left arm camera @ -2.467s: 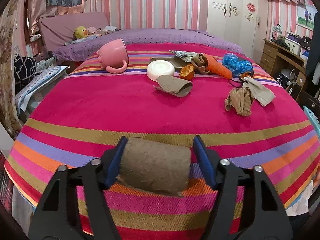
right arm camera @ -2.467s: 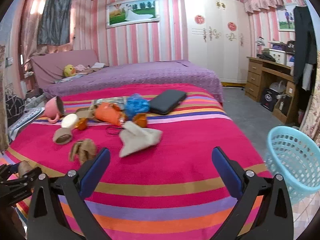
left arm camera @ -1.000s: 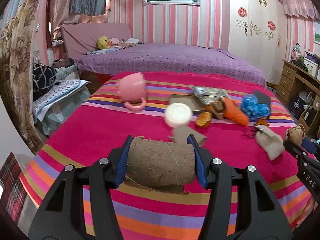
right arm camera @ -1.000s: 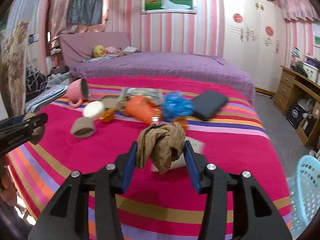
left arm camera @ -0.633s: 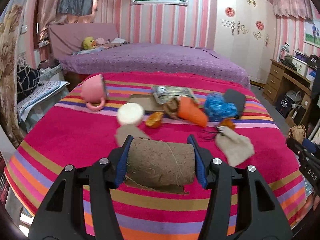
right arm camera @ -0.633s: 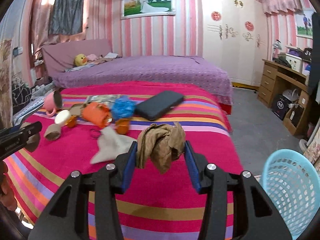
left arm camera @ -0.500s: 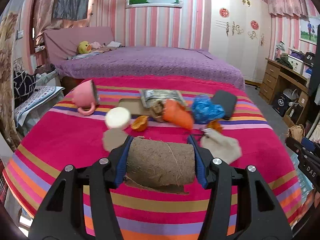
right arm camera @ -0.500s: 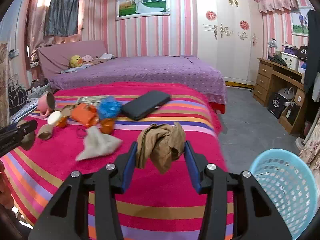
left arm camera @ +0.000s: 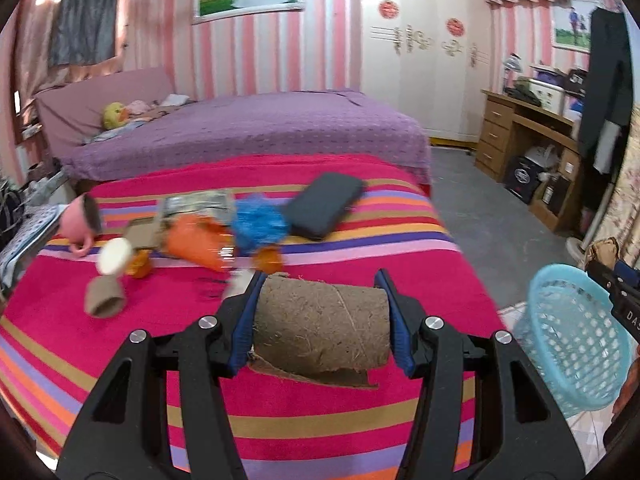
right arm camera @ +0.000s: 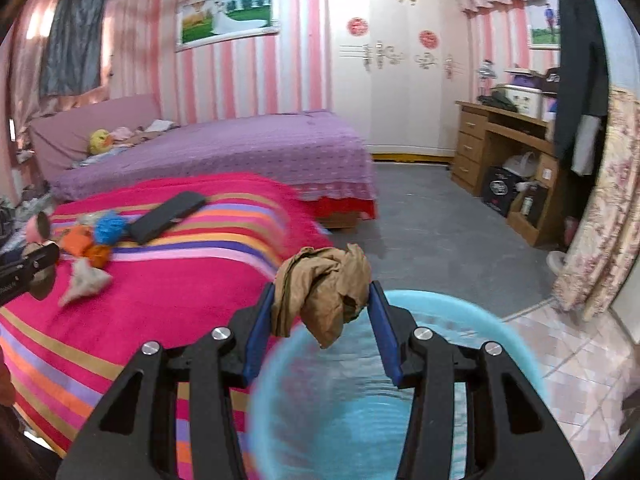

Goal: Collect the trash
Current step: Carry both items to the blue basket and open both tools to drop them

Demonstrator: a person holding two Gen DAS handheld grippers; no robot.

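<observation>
Carrying trash to blue basket [right arm camera: 516, 344]: right gripper [right arm camera: 322, 322] clamps crumpled brown paper [right arm camera: 324, 288] above basket; left gripper [left arm camera: 322, 320] clamps cardboard roll [left arm camera: 322, 322], beside basket. Next: release.

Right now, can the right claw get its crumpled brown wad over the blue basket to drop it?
Probably yes. The right claw, shut on the crumpled brown wad, hangs just above the blue basket, whose open mouth lies below it with nothing between.
</observation>
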